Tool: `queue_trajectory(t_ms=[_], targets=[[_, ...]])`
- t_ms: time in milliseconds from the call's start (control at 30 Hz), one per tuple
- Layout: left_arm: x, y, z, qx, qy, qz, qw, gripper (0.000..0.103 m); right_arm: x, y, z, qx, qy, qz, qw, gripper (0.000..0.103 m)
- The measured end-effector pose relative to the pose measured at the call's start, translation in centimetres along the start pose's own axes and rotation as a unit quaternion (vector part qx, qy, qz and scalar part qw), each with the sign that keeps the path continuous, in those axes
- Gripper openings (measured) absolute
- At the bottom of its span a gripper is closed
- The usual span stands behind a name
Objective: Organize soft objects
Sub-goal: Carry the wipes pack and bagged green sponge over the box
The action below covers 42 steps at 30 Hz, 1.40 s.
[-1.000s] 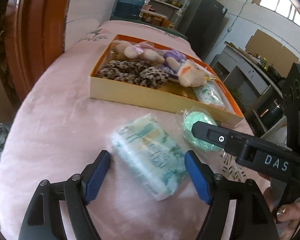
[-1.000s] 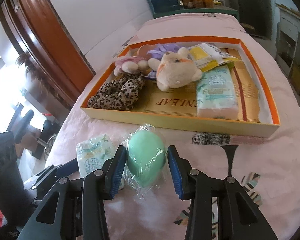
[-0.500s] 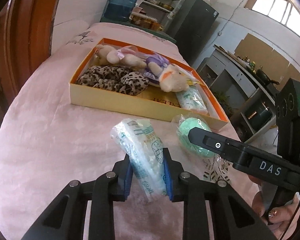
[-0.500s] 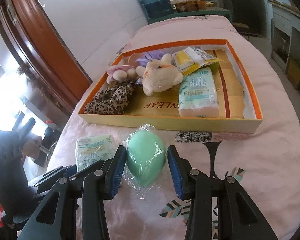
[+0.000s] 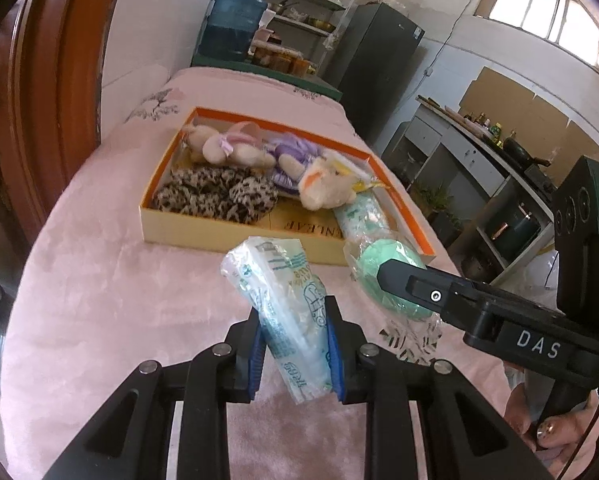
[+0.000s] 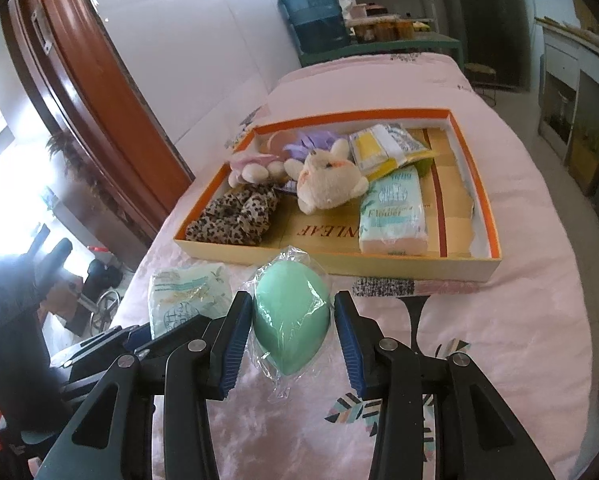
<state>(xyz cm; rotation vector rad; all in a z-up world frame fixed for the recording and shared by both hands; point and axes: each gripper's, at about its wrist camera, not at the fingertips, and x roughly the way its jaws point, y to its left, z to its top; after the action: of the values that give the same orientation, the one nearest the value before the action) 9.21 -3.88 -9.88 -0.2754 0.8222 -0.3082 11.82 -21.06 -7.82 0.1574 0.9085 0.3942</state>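
Left gripper point(image 5: 295, 354), lower centre of the left wrist view: jaws clamped on the tissue pack point(image 5: 283, 312), blue pads pressed into both sides. Pack tilted, upper end leaning toward the upper left, raised off the pink cloth point(image 5: 99, 280).

Right gripper point(image 6: 289, 344), lower centre of the right wrist view: jaws apart, set on either side of the green sponge point(image 6: 291, 316) in its clear wrapper. Left pad touching or nearly touching the sponge; slight gap at the right pad. Sponge lying on the cloth, just in front of the box's near wall.

Orange-rimmed box point(image 6: 475, 276), centre of frame: holds a leopard-print cloth point(image 6: 235, 220), a cream plush toy point(image 6: 327, 184), a second tissue pack point(image 6: 393, 212) and a yellow packet point(image 6: 383, 148).

Right hand point(image 5: 555, 428), lower right of the left wrist view: wrapped around the right gripper's handle.
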Motion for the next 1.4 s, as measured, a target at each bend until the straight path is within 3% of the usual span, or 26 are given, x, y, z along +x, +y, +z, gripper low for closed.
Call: queue_trajectory(t_ms=[767, 1400], targets=[[-3.9, -1.1, 4.8, 0.029, -0.048, -0.006, 0.9984, 0.027, -4.9, 1.6, 2.8, -0.025, -0.049, -0.022, 0.998, 0.043], [-3.0, -1.7, 9.1, 0.045, -0.063, 0.002, 0.9970, 0.027, -5.1, 0.6, 5.8, -0.024, -0.063, -0.036, 0.997, 0.044]])
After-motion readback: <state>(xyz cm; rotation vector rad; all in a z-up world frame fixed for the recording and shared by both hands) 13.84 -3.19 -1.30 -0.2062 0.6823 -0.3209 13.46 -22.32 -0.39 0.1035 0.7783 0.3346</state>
